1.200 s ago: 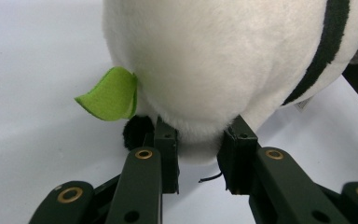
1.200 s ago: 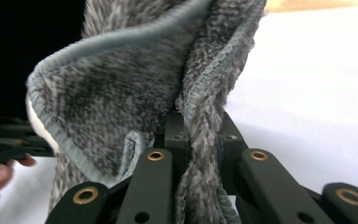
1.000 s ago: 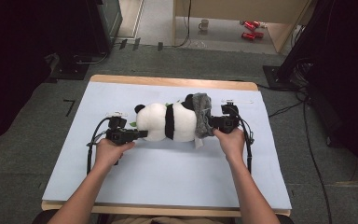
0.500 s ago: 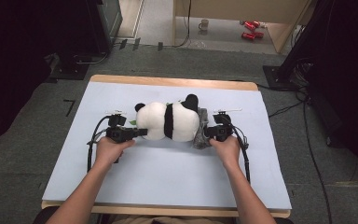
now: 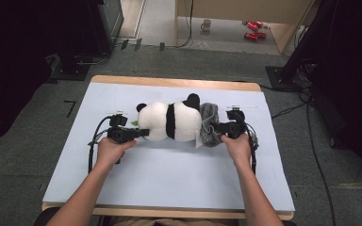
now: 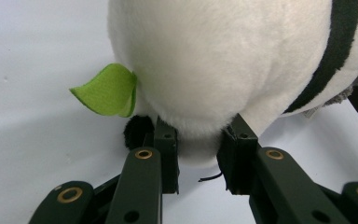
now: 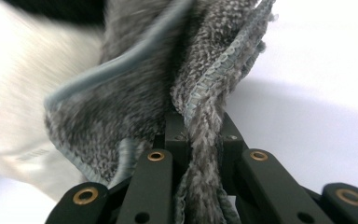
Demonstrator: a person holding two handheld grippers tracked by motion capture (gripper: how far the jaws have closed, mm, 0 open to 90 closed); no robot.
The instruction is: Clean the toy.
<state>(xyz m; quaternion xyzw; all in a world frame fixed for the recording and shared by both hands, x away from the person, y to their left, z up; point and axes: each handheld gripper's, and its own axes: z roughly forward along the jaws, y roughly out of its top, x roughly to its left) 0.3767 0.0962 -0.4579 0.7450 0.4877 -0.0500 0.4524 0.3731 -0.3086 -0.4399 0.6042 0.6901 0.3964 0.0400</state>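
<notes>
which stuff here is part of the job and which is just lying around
In use: plush panda, grey cloth, left gripper, right gripper, table.
Lying about: mug and red cans on the floor beyond.

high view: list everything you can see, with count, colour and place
panda: 1, white and black plush, lying at the table's middle
leaf: 1, green, on the panda's left end
cloth: 1, grey, against the panda's right end
table: 1, pale blue top, wooden edge
mug: 1, pale, on the floor beyond the table
cans: red, count unclear, on the floor at the back
left gripper: 1, black, jaws pinching the panda's end
right gripper: 1, black, jaws shut on the cloth
forearms: 2, entering from the bottom
</notes>
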